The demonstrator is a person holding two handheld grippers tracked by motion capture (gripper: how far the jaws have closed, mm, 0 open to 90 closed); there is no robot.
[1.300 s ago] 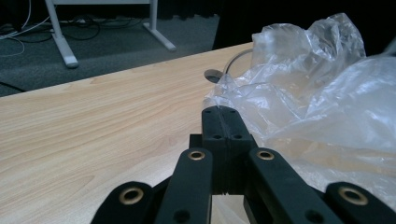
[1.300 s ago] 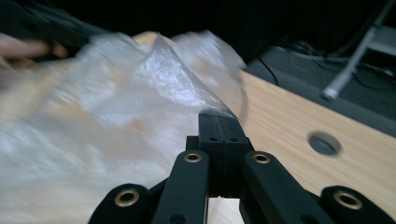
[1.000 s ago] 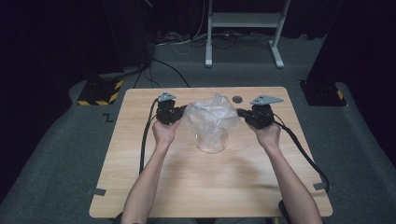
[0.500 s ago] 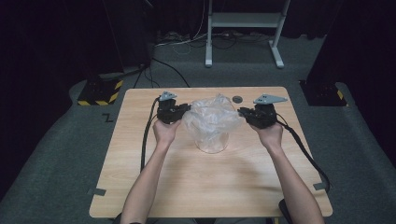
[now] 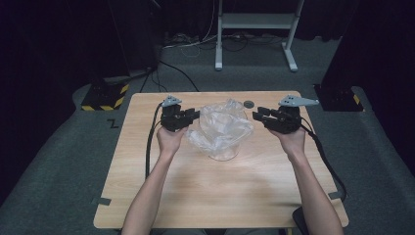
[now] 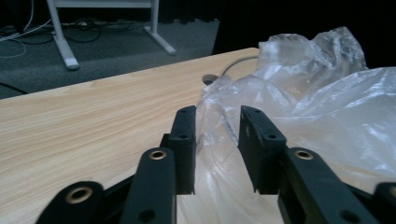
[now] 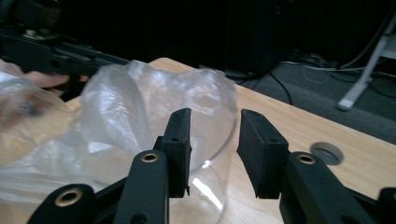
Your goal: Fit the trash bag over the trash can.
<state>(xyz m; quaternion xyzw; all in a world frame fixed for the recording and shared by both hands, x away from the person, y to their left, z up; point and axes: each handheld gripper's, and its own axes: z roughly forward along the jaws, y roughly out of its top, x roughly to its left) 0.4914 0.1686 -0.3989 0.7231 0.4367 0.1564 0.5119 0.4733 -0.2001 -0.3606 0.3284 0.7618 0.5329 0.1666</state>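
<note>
Centrally on table (image 5: 147, 196): clear jar (image 5: 222, 152) lined with thin plastic bag (image 5: 220, 127). My left gripper (image 5: 191, 117), my right gripper (image 5: 259, 116) both spread, flanking it. Film light, limp, slippery; glass fragile. Best pinch loose bag edge at rim.

I take this for a recording studio or lab set up for capturing handling work, not a home. Black curtains (image 5: 58, 44) close off the room beyond my fingers (image 6: 184, 135), and grey carpet (image 5: 372, 161) covers the floor around a plain wooden table (image 5: 220, 191). Past the fingertips stands a white metal stand (image 5: 254, 29) with loose cables (image 5: 195, 41) at its feet. A yellow-and-black striped block (image 5: 103, 95) sits off the table's far left corner, and tape marks (image 5: 113, 124) dot the carpet.
</note>
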